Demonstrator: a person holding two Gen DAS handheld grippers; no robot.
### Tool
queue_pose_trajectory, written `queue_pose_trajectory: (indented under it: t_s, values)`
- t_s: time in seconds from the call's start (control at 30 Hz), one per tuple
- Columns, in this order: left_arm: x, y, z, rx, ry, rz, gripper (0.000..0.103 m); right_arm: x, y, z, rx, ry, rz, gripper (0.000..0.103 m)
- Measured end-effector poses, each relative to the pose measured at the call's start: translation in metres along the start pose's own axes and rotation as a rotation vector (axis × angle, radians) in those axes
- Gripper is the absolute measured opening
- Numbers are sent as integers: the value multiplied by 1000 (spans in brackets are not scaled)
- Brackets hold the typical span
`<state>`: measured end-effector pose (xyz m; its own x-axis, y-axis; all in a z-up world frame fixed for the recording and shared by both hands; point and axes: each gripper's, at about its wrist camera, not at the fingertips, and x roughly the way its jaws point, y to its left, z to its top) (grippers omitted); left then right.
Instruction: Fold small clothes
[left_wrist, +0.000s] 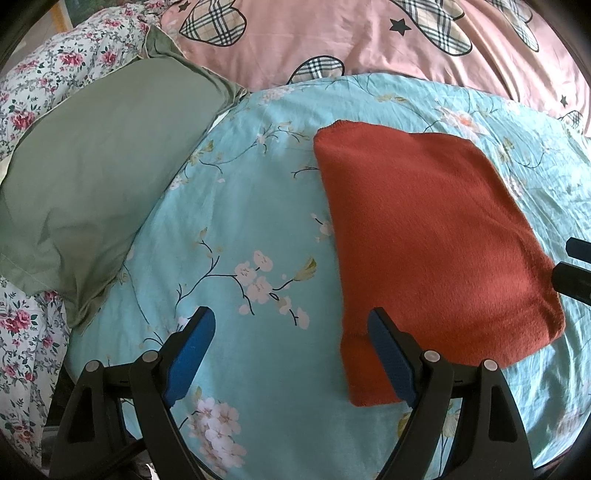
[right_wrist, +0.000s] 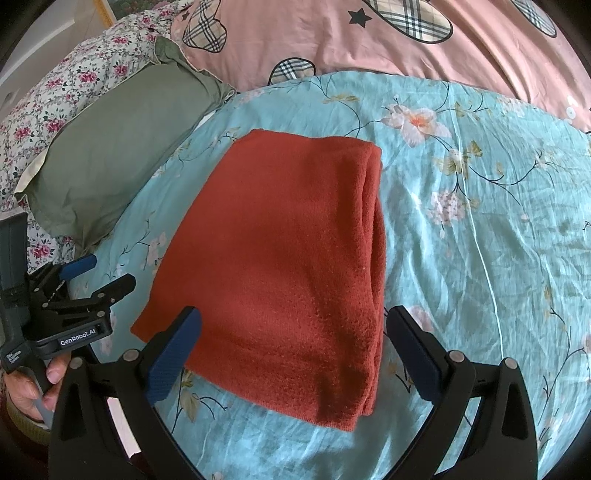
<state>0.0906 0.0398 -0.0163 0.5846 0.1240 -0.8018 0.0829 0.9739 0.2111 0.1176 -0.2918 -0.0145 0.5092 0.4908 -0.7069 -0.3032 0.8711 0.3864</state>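
Note:
A rust-red knitted garment lies folded into a thick rectangle on the light blue floral bedspread. In the right wrist view the garment shows stacked layers along its right edge. My left gripper is open and empty, hovering above the garment's near left corner. My right gripper is open and empty, just above the garment's near edge. The left gripper also shows at the left of the right wrist view, held by a hand. The right gripper's fingertips show at the right edge of the left wrist view.
A sage green pillow lies to the left of the garment. A pink quilt with plaid hearts lies beyond the bedspread. A white sheet with red flowers covers the left side.

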Motion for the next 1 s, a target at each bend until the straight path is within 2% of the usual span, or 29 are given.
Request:
queue_pose_trajectory:
  t_s: [1.0]
  values:
    - [0, 2, 7, 4, -14, 0, 85, -3, -2, 7, -5, -17, -7, 100]
